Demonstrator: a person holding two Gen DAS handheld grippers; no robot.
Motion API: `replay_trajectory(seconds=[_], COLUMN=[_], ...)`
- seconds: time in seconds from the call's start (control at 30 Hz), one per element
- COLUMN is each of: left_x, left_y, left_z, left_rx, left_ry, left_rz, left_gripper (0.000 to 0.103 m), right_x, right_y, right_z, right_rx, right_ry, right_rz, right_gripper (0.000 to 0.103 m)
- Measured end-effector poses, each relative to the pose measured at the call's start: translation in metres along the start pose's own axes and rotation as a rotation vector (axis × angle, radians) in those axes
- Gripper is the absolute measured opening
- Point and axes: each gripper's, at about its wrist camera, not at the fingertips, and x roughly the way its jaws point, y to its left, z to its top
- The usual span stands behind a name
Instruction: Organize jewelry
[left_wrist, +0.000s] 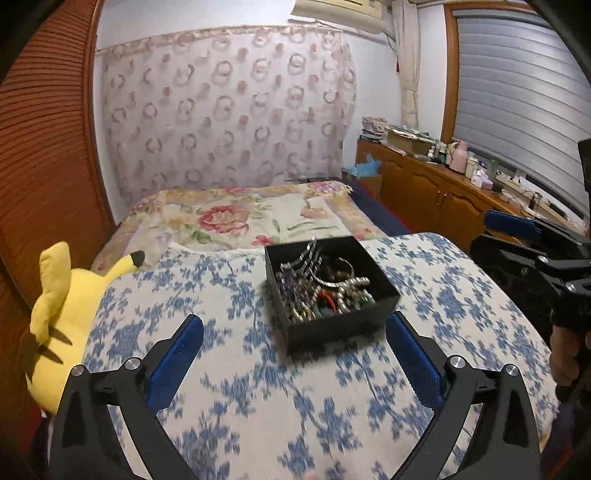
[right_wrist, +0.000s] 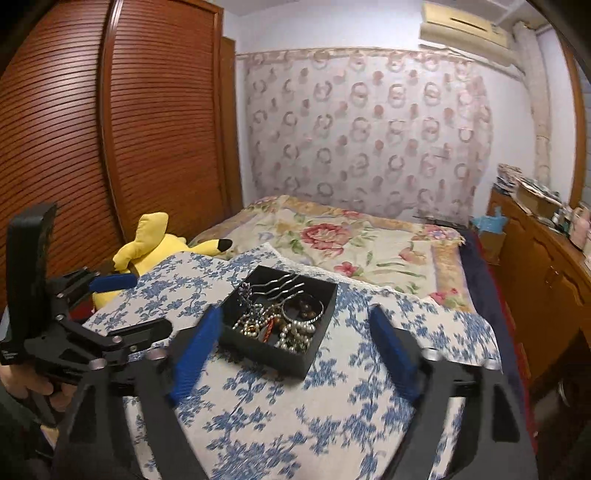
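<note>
Left wrist view: the left gripper (left_wrist: 295, 343) fills the bottom of the frame with its blue pads spread wide and nothing between them. Just above the gap, at centre, sits the black box (left_wrist: 328, 291) on the blue-flowered cloth (left_wrist: 229, 387). The jewelry (left_wrist: 325, 291) lies heaped inside it — beads, a bangle, wavy metal hairpins leaning on the far wall of the box. Everything appears gathered in the box and no piece shows loose on the cloth, so I judge the sorting done or nearly so. The next move likely calls only for drawing clear without knocking the box. At the right edge the right gripper (left_wrist: 513, 225) shows from the side, one blue pad visible, a hand (left_wrist: 569, 354) on its handle below. A yellow plush toy (left_wrist: 62, 306) lies at the lower left.

Right wrist view: the right gripper (right_wrist: 295, 343) also stands wide apart and empty, its left pad overlapping the near corner of the box in the picture, though contact cannot be told. The box sits at centre, turned cornerwise. This view looks further into it — a string of pearls (right_wrist: 295, 332) near the front and the bangle (right_wrist: 303, 306) behind. It also shows the left gripper (right_wrist: 114, 282) at the left edge, which the other view gives only from behind.
</note>
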Motion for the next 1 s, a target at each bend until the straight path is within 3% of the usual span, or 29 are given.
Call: replay_trajectory(seconds=[0.1, 0.47, 1.0], left_x=[-0.019, -0.090, -0.126], left_y=[0.000, -0.006, -0.003], left_z=[-0.009, -0.031, -0.044], left_rx=[-0.012, -0.036, -0.056], left_ry=[-0.010, -0.102, -0.138], left_rz=[0.024, 0.102, 0.149], left_gripper=[0.095, 0.095, 0.095], right_x=[-0.016, -0.074, -0.101], right_y=[0.007, 0.031, 0.042], right_z=[-0.010, -0.037, -0.063], right_rx=[0.023, 0.113, 0.129], right_ry=[-0.021, -0.089, -0.121], right_rz=[-0.022, -0.092, -0.143], right_gripper=[0.101, 0.101, 0.101])
